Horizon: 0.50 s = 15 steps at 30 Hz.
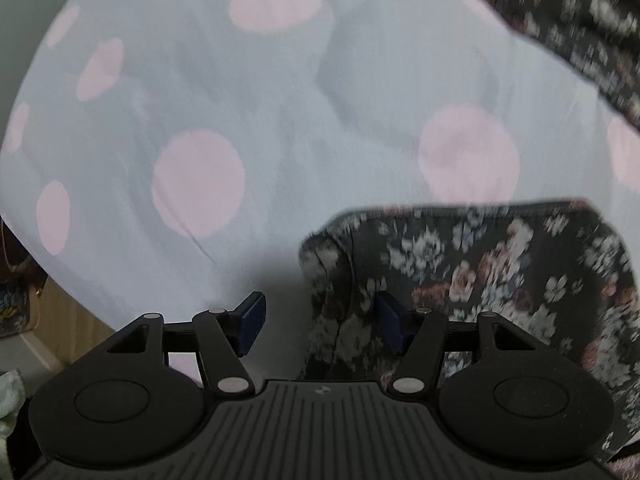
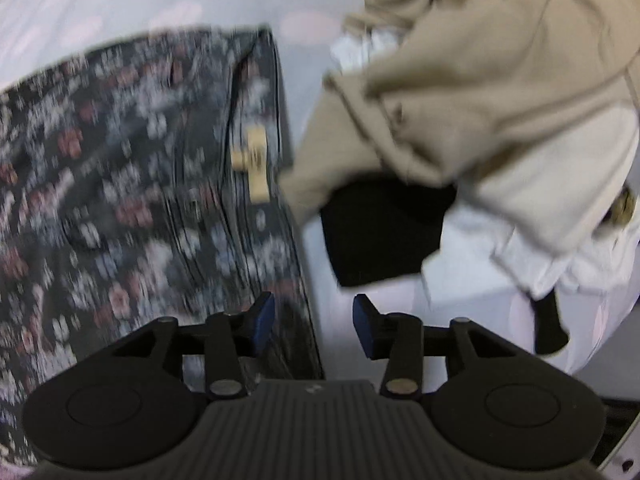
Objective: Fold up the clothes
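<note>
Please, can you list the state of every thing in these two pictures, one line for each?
Floral garment: lying flat on the sheet, tan label showing.
Beige garment: crumpled, unfolded.
Black cloth: partly under the beige garment.
Sheet: spread out, lightly wrinkled.
Left gripper: open, over the floral garment's edge.
Right gripper: open, over the floral garment's edge.

In the left wrist view, the floral garment (image 1: 480,272) is lying on the bed sheet (image 1: 280,120), filling the lower right, with another stretch of it crossing the upper right corner and open sheet spreading to the left and ahead. In the right wrist view, the floral garment (image 2: 140,184) is lying at the left, and a pile of clothes (image 2: 480,92) is sitting to its right on the bed sheet (image 2: 304,240), with a strip of sheet running between the 2.
</note>
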Tool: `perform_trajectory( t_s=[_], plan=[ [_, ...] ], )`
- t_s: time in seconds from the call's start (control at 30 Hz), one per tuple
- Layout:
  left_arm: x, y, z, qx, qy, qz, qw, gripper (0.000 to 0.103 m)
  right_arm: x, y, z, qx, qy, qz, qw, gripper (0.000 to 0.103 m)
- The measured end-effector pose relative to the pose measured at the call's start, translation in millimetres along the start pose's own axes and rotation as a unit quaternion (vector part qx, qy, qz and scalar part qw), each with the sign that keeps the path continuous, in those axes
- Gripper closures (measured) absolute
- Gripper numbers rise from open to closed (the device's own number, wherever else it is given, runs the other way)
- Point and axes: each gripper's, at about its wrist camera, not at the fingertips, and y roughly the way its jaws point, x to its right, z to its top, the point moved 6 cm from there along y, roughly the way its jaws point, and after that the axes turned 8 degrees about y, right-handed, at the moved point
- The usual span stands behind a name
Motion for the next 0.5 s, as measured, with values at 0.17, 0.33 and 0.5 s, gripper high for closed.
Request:
perform_trajectory(
  t_s=[0.17, 0.33, 0.5],
  plan=[
    [11, 6, -2, -0.016, 0.014, -0.006, 0.9998, 0.045, 9, 16, -16, -0.039, 0.01, -0.002, 0.999, 0.047],
    [15, 8, -6, -0.021, 0.008, -0.031, 0.9993, 0.057, 9, 34, -28, -0.104, 0.006, 0.015, 0.994, 0.041],
    [24, 2, -9, -0.009, 0.027, -0.036, 0.9989, 0.083, -1, 28, -36, -0.101, -0.034, 0.0, 0.994, 0.087]
  ],
)
